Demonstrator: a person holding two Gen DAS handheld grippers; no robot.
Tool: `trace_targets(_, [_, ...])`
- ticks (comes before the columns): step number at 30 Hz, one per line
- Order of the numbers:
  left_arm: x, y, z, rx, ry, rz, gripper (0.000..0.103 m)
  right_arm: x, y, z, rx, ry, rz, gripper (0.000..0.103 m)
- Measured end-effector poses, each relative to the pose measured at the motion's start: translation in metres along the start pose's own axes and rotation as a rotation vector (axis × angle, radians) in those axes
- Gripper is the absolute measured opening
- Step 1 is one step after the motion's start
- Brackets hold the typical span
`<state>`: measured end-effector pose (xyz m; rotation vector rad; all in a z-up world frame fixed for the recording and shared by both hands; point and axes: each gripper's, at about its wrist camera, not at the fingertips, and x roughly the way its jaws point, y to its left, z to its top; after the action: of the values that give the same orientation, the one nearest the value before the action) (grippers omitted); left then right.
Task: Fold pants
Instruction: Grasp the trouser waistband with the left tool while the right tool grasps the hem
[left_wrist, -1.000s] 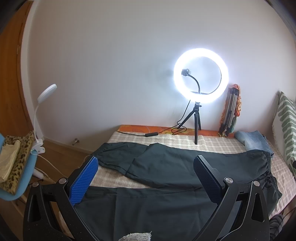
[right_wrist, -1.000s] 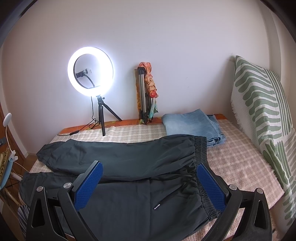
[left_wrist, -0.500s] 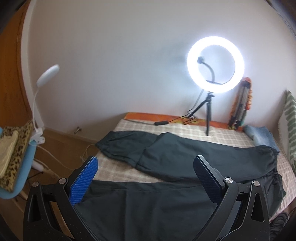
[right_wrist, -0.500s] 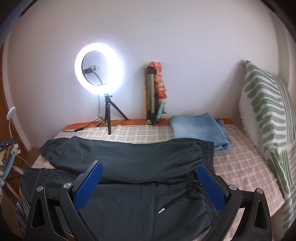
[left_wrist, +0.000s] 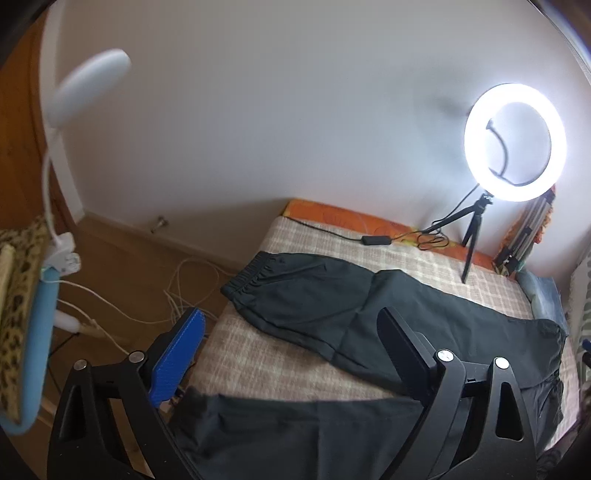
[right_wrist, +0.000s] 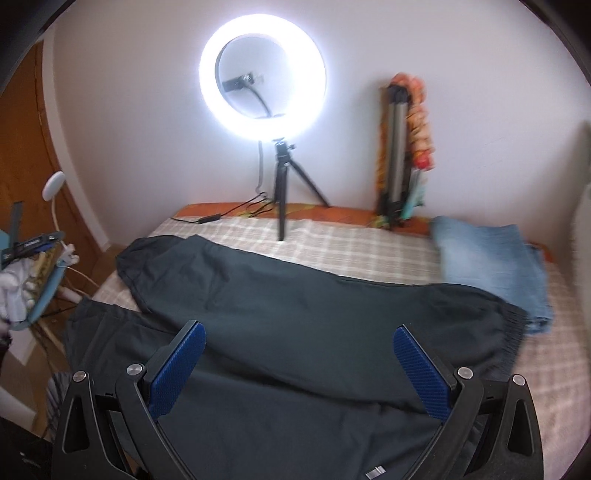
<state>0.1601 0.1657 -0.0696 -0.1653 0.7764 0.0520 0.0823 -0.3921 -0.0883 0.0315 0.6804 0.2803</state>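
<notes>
This is a bedroom in a home: a bed (right_wrist: 369, 243) with a checked cover stands against a plain white wall, folded jeans (right_wrist: 491, 258) at two o'clock, a lit ring light (right_wrist: 263, 75) at twelve (on a small tripod), and charging cables (left_wrist: 184, 288) trailing over the wooden floor.

You are facing a plain white wall (right_wrist: 461, 55) behind a bed with a checked cover (left_wrist: 424, 266) and an orange edge along the wall. A lit ring light (right_wrist: 263, 73) on a small black tripod stands on the bed, its cable trailing left, with a folded tripod (right_wrist: 397, 147) leaning on the wall beside it. To your left you have a wood floor (left_wrist: 122, 266) with white cables, a wooden door (left_wrist: 14, 140), and a white clip lamp (left_wrist: 90, 86).
</notes>
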Motion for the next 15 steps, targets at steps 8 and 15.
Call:
trace_targets(8, [0.094,0.013,0.044,0.011,0.152,-0.016,0.093,0.095,0.000,0.039,-0.088,0.029,-0.005,0.103])
trace_targets(15, [0.174,0.020,0.051,-0.007,0.224,0.032,0.088,0.181,0.009,0.055,-0.138,0.231,0.080,0.083])
